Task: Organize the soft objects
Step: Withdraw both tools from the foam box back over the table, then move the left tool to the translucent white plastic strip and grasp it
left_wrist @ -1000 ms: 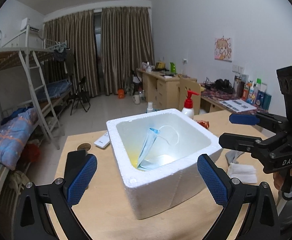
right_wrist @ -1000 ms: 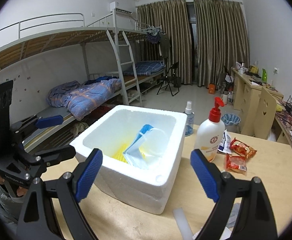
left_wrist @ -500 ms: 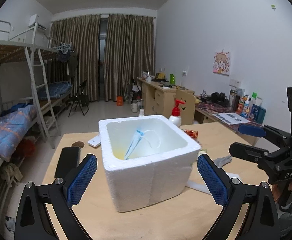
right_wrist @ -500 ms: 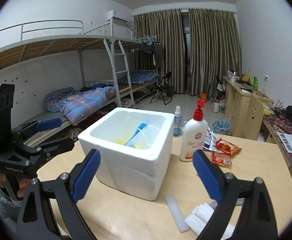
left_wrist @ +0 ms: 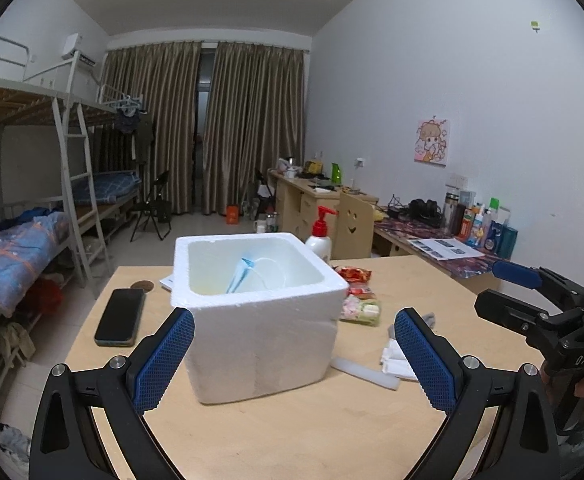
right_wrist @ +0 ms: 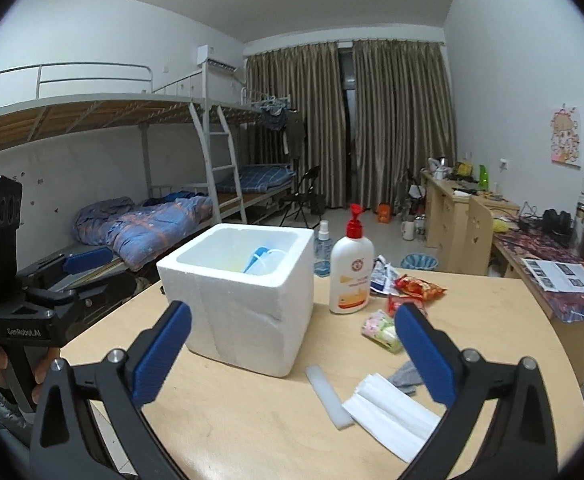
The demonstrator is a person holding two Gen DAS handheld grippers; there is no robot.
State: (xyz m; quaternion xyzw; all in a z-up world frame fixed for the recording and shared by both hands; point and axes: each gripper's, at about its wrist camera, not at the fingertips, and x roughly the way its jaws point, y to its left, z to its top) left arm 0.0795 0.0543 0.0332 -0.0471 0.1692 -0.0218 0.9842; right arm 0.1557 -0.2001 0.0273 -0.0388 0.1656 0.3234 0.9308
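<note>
Left wrist view, from left to right: a black phone lies flat on the desk, then the white foam box with a blue face mask leaning inside it. The left claw is spread wide and holds nothing. Right wrist view: past the box sits a pump bottle, with a white folded cloth and a grey sock on the desk. The right claw is released, empty.
</note>
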